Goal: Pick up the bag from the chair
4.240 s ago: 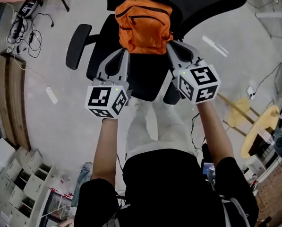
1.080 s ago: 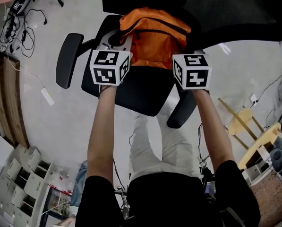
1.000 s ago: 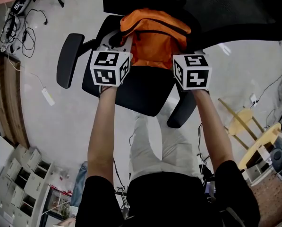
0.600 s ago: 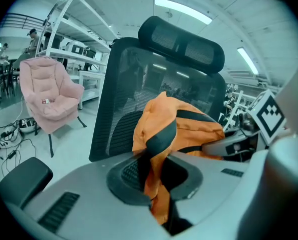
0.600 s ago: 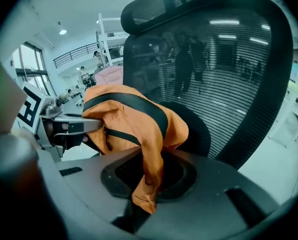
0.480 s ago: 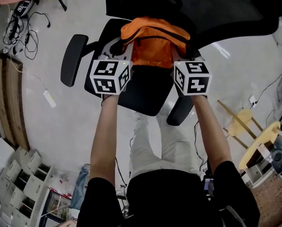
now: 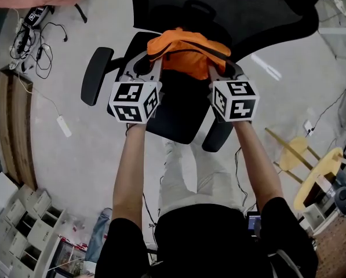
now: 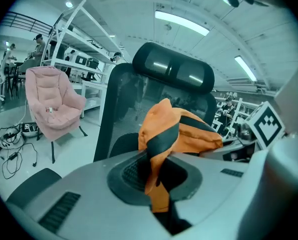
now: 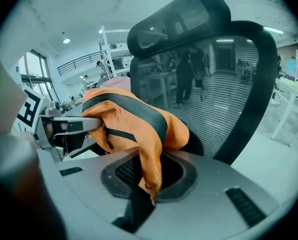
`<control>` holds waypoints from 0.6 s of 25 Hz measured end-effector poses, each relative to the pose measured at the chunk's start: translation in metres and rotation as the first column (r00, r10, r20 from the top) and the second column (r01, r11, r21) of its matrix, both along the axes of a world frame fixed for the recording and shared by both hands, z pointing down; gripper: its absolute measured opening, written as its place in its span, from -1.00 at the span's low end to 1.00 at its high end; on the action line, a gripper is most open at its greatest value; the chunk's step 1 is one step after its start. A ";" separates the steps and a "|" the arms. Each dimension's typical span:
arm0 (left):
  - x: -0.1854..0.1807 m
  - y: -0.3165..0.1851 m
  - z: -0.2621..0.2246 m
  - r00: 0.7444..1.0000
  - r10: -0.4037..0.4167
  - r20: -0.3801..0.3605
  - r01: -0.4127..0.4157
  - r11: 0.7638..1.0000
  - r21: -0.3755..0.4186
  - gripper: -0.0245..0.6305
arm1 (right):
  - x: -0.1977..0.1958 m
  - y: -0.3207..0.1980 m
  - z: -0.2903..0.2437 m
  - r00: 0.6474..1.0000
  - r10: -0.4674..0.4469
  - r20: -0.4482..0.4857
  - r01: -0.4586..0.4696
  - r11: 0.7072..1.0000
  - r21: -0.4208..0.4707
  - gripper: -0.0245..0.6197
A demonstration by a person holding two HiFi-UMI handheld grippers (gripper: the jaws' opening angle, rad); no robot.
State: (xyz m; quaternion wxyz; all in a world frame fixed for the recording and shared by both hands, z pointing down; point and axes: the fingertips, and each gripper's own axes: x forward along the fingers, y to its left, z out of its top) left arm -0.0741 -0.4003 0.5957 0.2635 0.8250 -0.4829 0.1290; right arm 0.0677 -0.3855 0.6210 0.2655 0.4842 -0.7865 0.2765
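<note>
An orange bag (image 7: 187, 54) with black straps hangs between my two grippers above the black office chair (image 7: 173, 106). My left gripper (image 7: 156, 67) is shut on the bag's left side; in the left gripper view orange cloth (image 8: 158, 149) is pinched between the jaws. My right gripper (image 7: 214, 69) is shut on the bag's right side, and its own view shows a fold of the bag (image 9: 149, 169) squeezed between the jaws. The chair's mesh backrest (image 9: 223, 84) rises behind the bag.
Chair armrests (image 7: 96, 74) stick out on both sides. Cables and a power strip (image 7: 28, 36) lie on the floor at left. A pink seat (image 8: 51, 104) stands at far left, wooden furniture (image 7: 312, 155) at right, white shelving (image 7: 16, 225) at lower left.
Both grippers have closed on the bag's sides and pulled it up and toward me; the bag is bunched up and sits higher above the chair seat than a second ago.
</note>
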 end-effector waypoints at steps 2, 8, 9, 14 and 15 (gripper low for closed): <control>-0.002 0.000 -0.018 1.000 -0.002 -0.005 0.002 1.000 0.019 -0.83 | -0.001 -0.002 -0.016 1.000 0.000 0.009 0.000 1.000 0.016 -0.81; -0.006 0.009 -0.065 1.000 -0.006 -0.006 0.006 0.997 0.074 -0.83 | -0.004 0.001 -0.061 1.000 -0.009 0.016 0.007 0.997 0.081 -0.81; -0.007 0.012 -0.073 1.000 -0.005 -0.007 0.006 0.997 0.082 -0.83 | -0.005 0.003 -0.069 1.000 -0.012 0.015 0.011 0.996 0.092 -0.81; -0.009 0.024 -0.112 1.000 -0.001 -0.003 0.001 0.991 0.135 -0.84 | -0.007 0.011 -0.108 1.000 -0.022 0.019 0.019 0.989 0.144 -0.81; -0.010 0.027 -0.119 1.000 -0.002 -0.004 0.002 0.989 0.145 -0.84 | -0.007 0.012 -0.116 1.000 -0.021 0.021 0.018 0.988 0.154 -0.81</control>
